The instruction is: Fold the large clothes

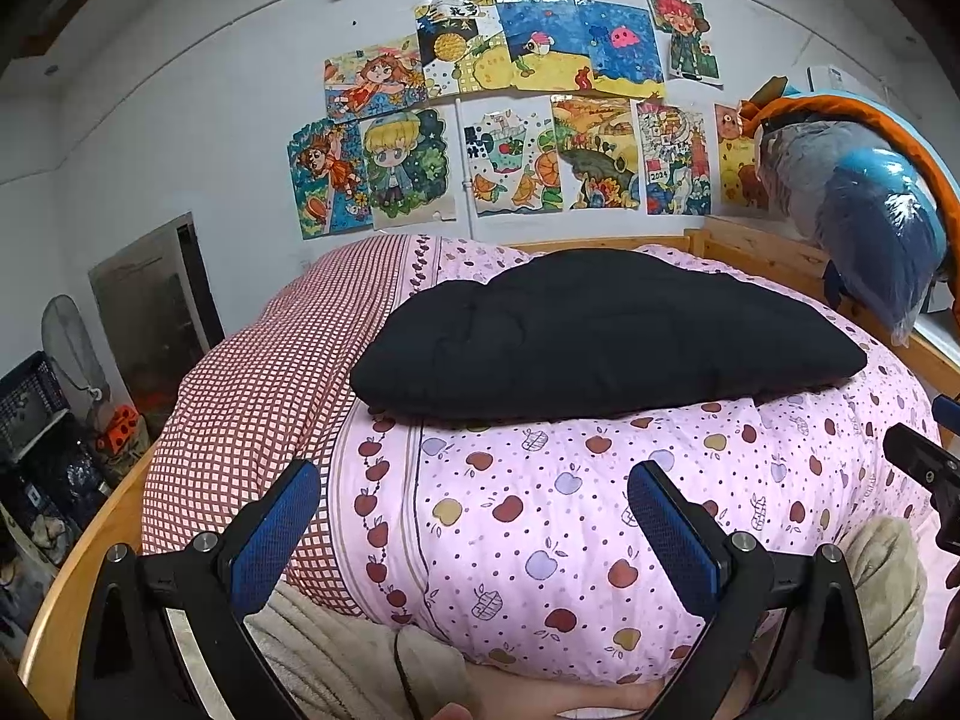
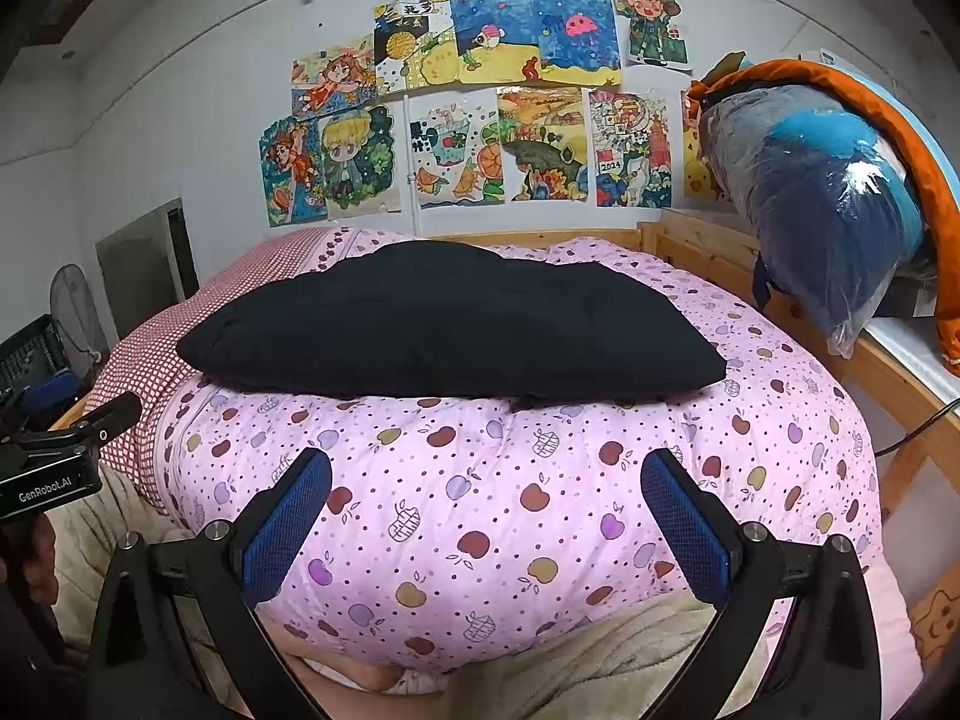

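Room: bedroom, white wall hung with drawings (image 1: 510, 114) across upper centre; wooden bed frame (image 1: 774, 252) at right.
Surface: pink apple-print quilt (image 1: 576, 492) heaped high, filling lower centre of both views; red check bedding (image 1: 252, 372) at left.
Garment (image 1: 600, 330): black, lying on top of quilt, centre of frame; looks already folded into a thick flat slab, long edge facing cameras.
Handling: judged soft, limp, moderately bulky; likely to sag and unfold if lifted by one point; matte cloth, not slippery.
Hold: near corners of front edge, one per claw, pinching all layers together.
Left gripper (image 1: 474, 516): wide apart, holding nothing, low in frame, short of garment.
Right gripper (image 2: 486, 510): wide apart, holding nothing, likewise short of garment.
Clutter: plastic-wrapped blue bundle (image 2: 828, 198) at upper right, well apart from garment.
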Action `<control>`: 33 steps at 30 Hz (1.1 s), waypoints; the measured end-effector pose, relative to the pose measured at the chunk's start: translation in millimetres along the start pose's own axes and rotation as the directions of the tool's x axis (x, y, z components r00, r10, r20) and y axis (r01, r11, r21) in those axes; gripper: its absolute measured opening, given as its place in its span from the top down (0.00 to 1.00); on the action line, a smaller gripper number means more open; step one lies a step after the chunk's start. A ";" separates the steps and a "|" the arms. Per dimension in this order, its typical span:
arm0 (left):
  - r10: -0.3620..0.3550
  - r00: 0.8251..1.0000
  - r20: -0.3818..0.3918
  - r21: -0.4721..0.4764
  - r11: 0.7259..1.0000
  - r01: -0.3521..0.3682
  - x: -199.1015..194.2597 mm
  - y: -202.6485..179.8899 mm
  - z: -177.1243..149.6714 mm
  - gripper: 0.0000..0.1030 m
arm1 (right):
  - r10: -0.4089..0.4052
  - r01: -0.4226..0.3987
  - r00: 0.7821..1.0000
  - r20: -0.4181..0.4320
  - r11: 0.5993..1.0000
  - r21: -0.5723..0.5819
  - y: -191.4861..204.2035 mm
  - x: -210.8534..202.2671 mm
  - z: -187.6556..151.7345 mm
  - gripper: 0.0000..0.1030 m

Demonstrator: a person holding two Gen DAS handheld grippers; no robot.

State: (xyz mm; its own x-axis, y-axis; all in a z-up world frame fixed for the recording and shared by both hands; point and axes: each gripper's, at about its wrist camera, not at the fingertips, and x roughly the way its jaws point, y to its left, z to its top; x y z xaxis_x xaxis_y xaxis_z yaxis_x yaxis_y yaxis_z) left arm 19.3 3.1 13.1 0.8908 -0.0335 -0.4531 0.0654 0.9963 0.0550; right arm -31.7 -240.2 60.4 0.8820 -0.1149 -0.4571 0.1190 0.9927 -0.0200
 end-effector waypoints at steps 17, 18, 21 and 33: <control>-0.001 1.000 -0.004 -0.005 1.000 0.001 1.7 2.5 -0.7 0.00 | 0.000 0.000 1.000 0.000 1.000 0.001 1.8 1.7 0.7 0.02; 0.001 1.000 -0.003 -0.004 1.000 -0.001 1.7 2.1 -0.4 0.00 | 0.000 0.000 1.000 0.000 1.000 0.002 2.1 2.2 1.3 0.02; 0.000 1.000 -0.004 -0.004 1.000 0.000 1.5 1.9 -0.4 0.00 | -0.001 0.001 1.000 0.000 1.000 0.001 2.2 2.7 1.5 0.02; 0.000 1.000 -0.003 -0.005 1.000 0.000 1.0 1.4 -0.1 0.00 | -0.001 0.001 1.000 0.002 1.000 0.001 2.6 1.8 1.7 0.02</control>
State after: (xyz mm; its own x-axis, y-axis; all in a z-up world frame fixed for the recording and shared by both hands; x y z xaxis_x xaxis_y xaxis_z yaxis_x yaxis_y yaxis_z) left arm 20.3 4.5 12.7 0.8895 -0.0330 -0.4558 0.0629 0.9967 0.0505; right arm -29.0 -237.9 61.1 0.8826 -0.1163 -0.4554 0.1206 0.9925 -0.0197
